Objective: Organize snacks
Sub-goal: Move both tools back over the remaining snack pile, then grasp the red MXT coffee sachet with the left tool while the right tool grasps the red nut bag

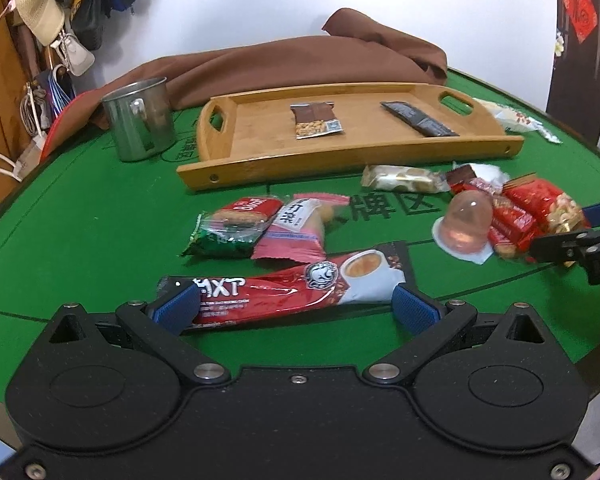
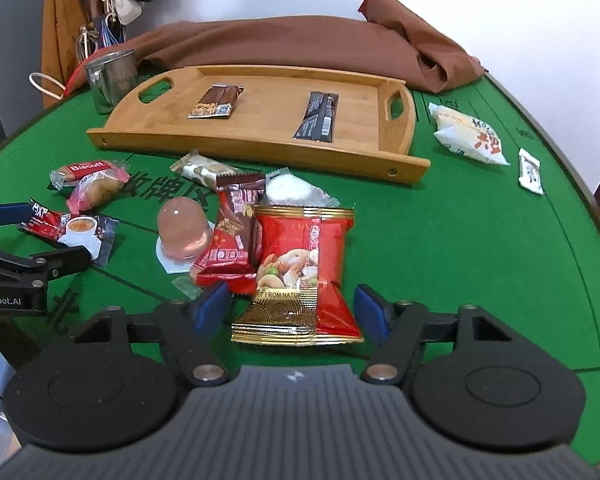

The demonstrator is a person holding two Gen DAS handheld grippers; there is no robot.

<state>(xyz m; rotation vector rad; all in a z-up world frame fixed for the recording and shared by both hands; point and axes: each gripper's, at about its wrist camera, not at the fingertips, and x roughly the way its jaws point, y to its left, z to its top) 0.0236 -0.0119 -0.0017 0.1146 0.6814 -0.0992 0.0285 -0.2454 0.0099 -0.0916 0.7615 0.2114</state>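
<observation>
Both claws gape: left gripper (image 1: 296, 306) straddles the long red coffee sachet (image 1: 288, 290), right gripper (image 2: 292, 310) the red-and-gold nut packet (image 2: 304, 276) — close squarely mid-packet, then lift toward the far bamboo tray (image 2: 260, 144).

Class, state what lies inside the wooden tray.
Inside the wooden tray lie two packets: a brown nut bar and a black sachet. Nothing else shows; nothing visibly covers its floor.
</observation>
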